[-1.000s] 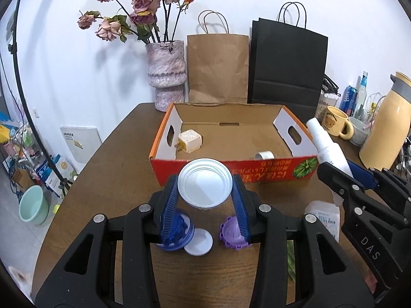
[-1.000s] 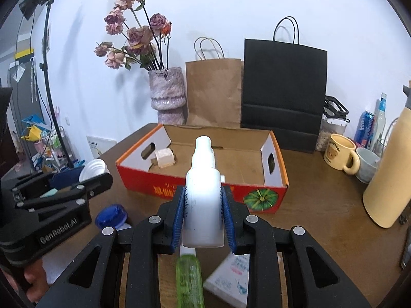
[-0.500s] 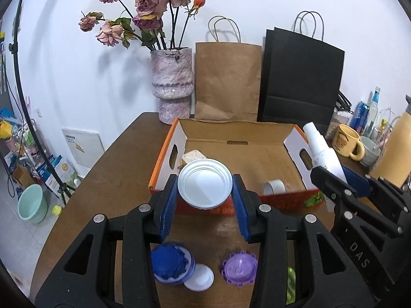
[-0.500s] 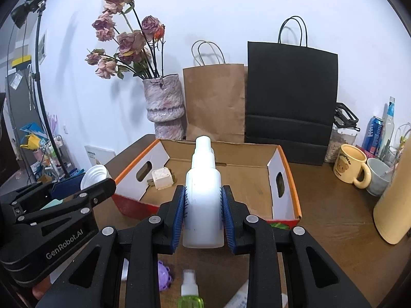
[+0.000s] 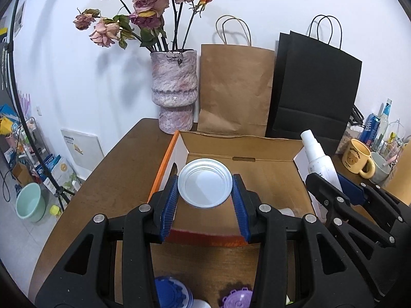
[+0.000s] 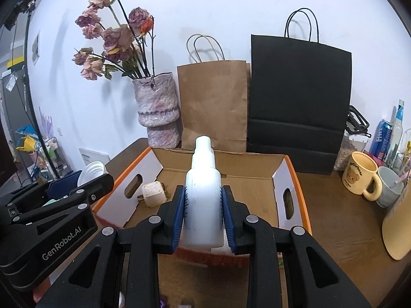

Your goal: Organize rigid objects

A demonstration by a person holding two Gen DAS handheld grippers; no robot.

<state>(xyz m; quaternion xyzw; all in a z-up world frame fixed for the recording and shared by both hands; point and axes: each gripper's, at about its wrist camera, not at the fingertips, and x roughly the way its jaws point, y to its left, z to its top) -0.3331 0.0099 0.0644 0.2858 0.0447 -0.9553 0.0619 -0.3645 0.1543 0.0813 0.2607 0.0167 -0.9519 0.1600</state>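
My left gripper [image 5: 205, 188] is shut on a round white lid [image 5: 205, 186], held above the front edge of the open cardboard box [image 5: 244, 148]. In the right wrist view my right gripper [image 6: 203, 200] is shut on a white plastic bottle [image 6: 203, 187], upright over the same box [image 6: 231, 161], which has orange outer walls. A cream cube [image 6: 154, 194] lies inside the box near its left wall. From the left wrist view the bottle [image 5: 319, 161] and right gripper appear at the right; the lid [image 6: 90, 173] shows at the left of the right wrist view.
On the table in front of the box lie a blue lid [image 5: 172, 294] and a purple lid [image 5: 236, 299]. A stone vase [image 5: 174, 89] of dried roses, a brown paper bag [image 5: 235, 89] and a black bag [image 5: 313, 84] stand behind. A yellow mug [image 6: 361, 179] sits right.
Both grippers have travelled forward toward the box with their loads. The box has grown larger in both views, and the blue and purple lids have slid to the bottom edge of the left view.
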